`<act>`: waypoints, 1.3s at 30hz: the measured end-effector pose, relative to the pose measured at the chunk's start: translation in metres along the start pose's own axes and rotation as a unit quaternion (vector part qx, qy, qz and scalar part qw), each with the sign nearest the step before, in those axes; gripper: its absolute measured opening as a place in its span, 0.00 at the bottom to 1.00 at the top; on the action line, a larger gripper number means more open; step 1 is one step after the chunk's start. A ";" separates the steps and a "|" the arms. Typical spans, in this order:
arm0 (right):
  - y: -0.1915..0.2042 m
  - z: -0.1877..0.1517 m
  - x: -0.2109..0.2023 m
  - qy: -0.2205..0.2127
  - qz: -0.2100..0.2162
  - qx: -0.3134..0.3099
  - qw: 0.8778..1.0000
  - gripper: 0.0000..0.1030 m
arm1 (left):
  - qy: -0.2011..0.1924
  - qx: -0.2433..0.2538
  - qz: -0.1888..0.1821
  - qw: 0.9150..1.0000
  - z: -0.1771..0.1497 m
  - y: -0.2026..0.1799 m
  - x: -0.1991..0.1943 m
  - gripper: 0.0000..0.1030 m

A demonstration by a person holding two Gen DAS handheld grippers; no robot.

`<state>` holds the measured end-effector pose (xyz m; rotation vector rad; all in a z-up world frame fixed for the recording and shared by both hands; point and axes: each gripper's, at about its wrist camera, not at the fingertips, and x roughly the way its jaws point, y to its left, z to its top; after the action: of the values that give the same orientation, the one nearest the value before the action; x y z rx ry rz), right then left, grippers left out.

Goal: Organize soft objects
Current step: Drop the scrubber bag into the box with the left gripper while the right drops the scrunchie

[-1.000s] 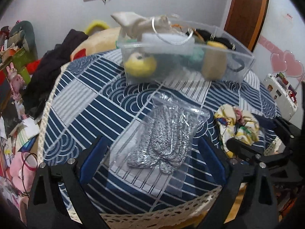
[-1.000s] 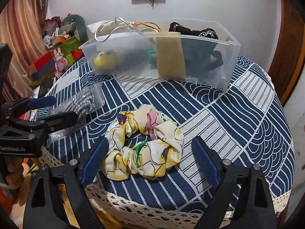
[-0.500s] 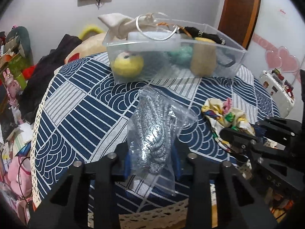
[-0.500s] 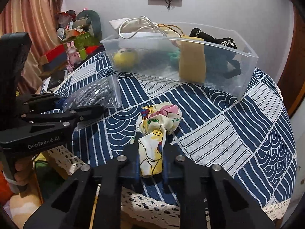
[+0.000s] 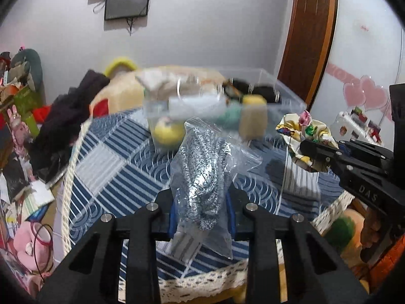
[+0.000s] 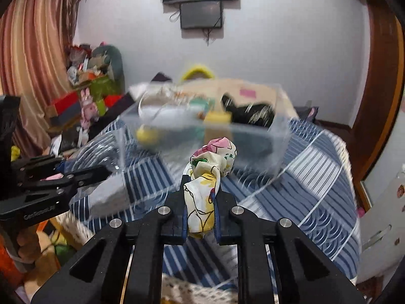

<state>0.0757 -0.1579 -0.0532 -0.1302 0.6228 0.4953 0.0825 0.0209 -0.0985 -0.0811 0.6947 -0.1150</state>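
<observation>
My left gripper (image 5: 201, 211) is shut on a clear plastic bag of grey knit fabric (image 5: 202, 174) and holds it above the blue patterned tablecloth (image 5: 114, 172). My right gripper (image 6: 200, 210) is shut on a yellow floral scrunchie (image 6: 206, 177), also lifted off the table; the scrunchie also shows in the left wrist view (image 5: 301, 136). A clear plastic bin (image 6: 202, 129) with a yellow ball, a tan sponge and black items stands at the back of the table; it also shows in the left wrist view (image 5: 222, 109).
The round table has a lace edge (image 5: 202, 278). Clutter, plush toys and dark clothes (image 5: 63, 124) lie to the left. A wooden door (image 5: 311, 38) stands at the back right. The left gripper's body (image 6: 38, 187) is at the left of the right wrist view.
Both grippers closed on their objects and have lifted them off the table, rising toward the bin. The views are blurred from motion.
</observation>
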 end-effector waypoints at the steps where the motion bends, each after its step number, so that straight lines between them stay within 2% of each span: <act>1: -0.001 0.003 -0.002 -0.007 -0.003 0.001 1.000 0.13 | -0.007 -0.001 0.000 1.000 0.005 0.000 -0.003 0.29; 9: -0.006 0.042 -0.013 -0.079 -0.016 0.016 0.997 0.13 | -0.066 -0.012 0.005 0.998 0.053 0.005 -0.016 0.29; 13: -0.006 0.057 -0.008 -0.095 -0.017 0.017 0.995 0.13 | -0.088 -0.016 0.012 0.996 0.075 0.007 -0.014 0.29; 18: -0.003 0.076 0.008 -0.103 -0.014 0.014 0.995 0.13 | -0.090 -0.022 0.016 0.996 0.097 0.012 -0.001 0.29; 23: 0.003 0.085 0.033 -0.086 -0.005 0.013 0.996 0.13 | -0.063 -0.038 0.002 0.997 0.113 0.024 0.025 0.29; 30: 0.008 0.077 0.075 -0.031 0.003 0.003 1.000 0.13 | -0.008 -0.065 -0.007 0.998 0.112 0.040 0.076 0.30; 33: 0.008 0.073 0.091 -0.002 0.012 -0.001 1.000 0.13 | 0.003 -0.065 -0.012 0.998 0.106 0.042 0.088 0.33; 35: 0.008 0.070 0.098 0.015 0.010 -0.005 1.000 0.17 | 0.009 -0.066 -0.013 0.998 0.104 0.042 0.091 0.34; 38: 0.006 0.068 0.096 0.021 0.010 -0.001 1.000 0.19 | 0.012 -0.071 -0.016 0.997 0.104 0.045 0.090 0.41; 39: 0.006 0.069 0.095 0.020 0.010 0.000 1.000 0.23 | 0.013 -0.073 -0.016 0.997 0.103 0.046 0.090 0.43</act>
<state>0.1759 -0.0963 -0.0530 -0.1351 0.6636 0.5134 0.2210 0.0580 -0.0816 -0.2313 0.7276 -0.0970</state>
